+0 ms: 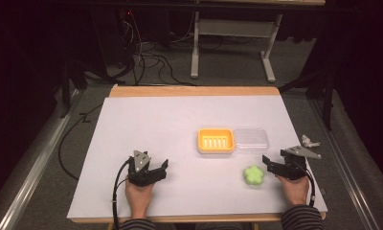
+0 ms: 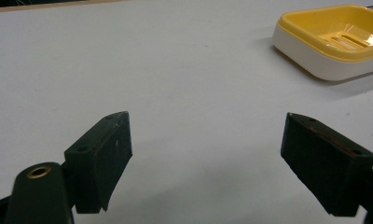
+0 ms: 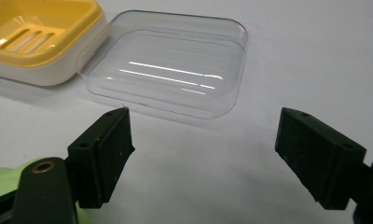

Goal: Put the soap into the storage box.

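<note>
A white table (image 1: 146, 124) is seen from above. Two hands enter from the bottom edge, each holding a black two-jaw gripper. The left gripper (image 1: 162, 167) sits at lower left of centre in the high view; its jaws stand wide apart with nothing between them, over bare white tabletop. The right gripper (image 1: 268, 164) sits at lower right; its jaws are also spread wide and hold nothing.

Just left of the right gripper lies a light green, flower-shaped soap (image 1: 253, 175), flat on the table and apart from the jaws. In the right gripper view a sliver of it shows at the lower left corner (image 3: 0, 179).

Above the soap, near the middle of the frame, stands a rectangular soap dish with a yellow slotted tray and white base (image 1: 216, 141). A clear plastic rectangular lid (image 1: 251, 140) lies touching its right side. In the left gripper view the dish appears at upper right (image 2: 331, 39).
</note>
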{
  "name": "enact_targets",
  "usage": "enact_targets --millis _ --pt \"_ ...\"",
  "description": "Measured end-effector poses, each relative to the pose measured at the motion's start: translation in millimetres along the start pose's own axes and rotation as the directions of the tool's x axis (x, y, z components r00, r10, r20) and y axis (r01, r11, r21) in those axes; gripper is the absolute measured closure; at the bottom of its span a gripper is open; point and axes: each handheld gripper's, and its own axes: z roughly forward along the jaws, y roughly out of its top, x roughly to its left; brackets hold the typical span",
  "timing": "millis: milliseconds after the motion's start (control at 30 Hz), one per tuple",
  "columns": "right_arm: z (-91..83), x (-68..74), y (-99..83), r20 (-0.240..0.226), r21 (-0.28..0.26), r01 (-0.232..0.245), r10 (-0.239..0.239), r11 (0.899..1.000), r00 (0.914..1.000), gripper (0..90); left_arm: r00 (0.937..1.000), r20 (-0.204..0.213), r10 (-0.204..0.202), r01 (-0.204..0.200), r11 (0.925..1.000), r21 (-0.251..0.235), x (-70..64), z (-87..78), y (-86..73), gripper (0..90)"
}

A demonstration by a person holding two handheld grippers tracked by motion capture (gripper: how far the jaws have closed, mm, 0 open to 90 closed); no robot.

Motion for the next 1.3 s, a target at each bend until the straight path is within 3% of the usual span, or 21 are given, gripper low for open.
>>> enact_targets --millis 233,500,900,1300 --pt "-16.7 4.9 3.3 -0.043 -0.012 0.038 -0.039 0.999 0.9983 18.9 1.0000 -0.006 -0.002 0.002 1.0000 -0.001 0.3 0.6 0.1 17.1" --pt "-26.4 19.8 3.8 -0.092 0.024 0.098 -0.096 0.995 0.9912 19.8 1.0000 -0.007 0.001 -0.001 1.0000 0.002 0.6 0.5 0.1 17.1" --pt "-49.7 37.5 -6.3 -0.141 0.026 0.129 -0.124 0.991 0.9821 21.1 0.9999 -0.010 0.001 -0.001 1.0000 0.004 0.4 0.8 0.0 17.1" --pt "-47.3 54.4 -7.8 -0.175 0.075 0.204 -0.188 0.976 0.9665 17.4 1.0000 -0.008 0.002 -0.002 1.0000 0.002 0.2 0.6 -0.1 17.1"
